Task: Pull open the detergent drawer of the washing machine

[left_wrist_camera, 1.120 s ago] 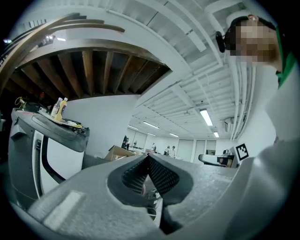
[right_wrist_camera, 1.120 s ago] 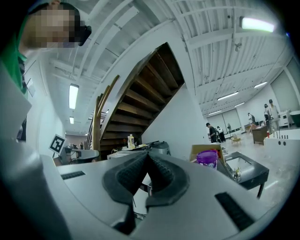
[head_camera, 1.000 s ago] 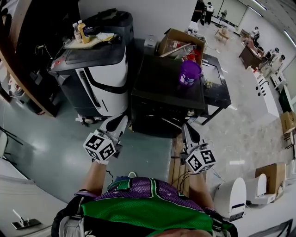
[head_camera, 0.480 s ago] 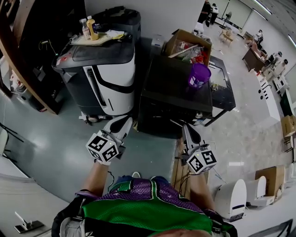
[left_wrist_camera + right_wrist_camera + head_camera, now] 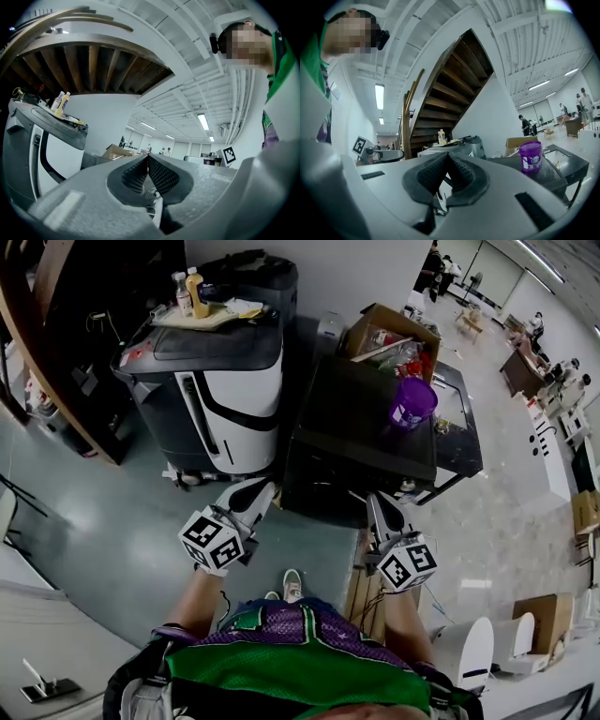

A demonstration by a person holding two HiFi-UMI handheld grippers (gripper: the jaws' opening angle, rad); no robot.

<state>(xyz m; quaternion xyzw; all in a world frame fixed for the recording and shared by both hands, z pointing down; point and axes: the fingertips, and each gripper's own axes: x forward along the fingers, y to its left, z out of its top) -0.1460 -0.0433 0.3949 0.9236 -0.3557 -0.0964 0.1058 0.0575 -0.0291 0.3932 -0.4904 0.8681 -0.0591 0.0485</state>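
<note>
The washing machine, as far as I can judge, is the black boxy machine [image 5: 361,423] standing straight ahead of the person, with a purple bucket [image 5: 412,404] sitting on its top. Its detergent drawer isn't showing anywhere. From above, the front face is shrinking to a dark sliver, and neither gripper view is looking at that face. So I can't say where the drawer sits, or whether it is in or out.

To my eye the pull isn't begun. The left gripper [image 5: 262,487] is hanging by the machine's near left corner and the right gripper [image 5: 376,499] by its near front edge. Both are pointing roughly level at it, with their jaws pressed together on nothing. Finding the drawer front, parting a pair of jaws, gripping and drawing it out are all left to do.

Whether either tip is touching the machine I can't tell from overhead. The white and dark-grey appliance [image 5: 230,390] just beside it on the left, carrying a tray of bottles [image 5: 192,292], is hard to identify. The cardboard box [image 5: 389,329] behind the machine is partly cut off by the bucket.
</note>
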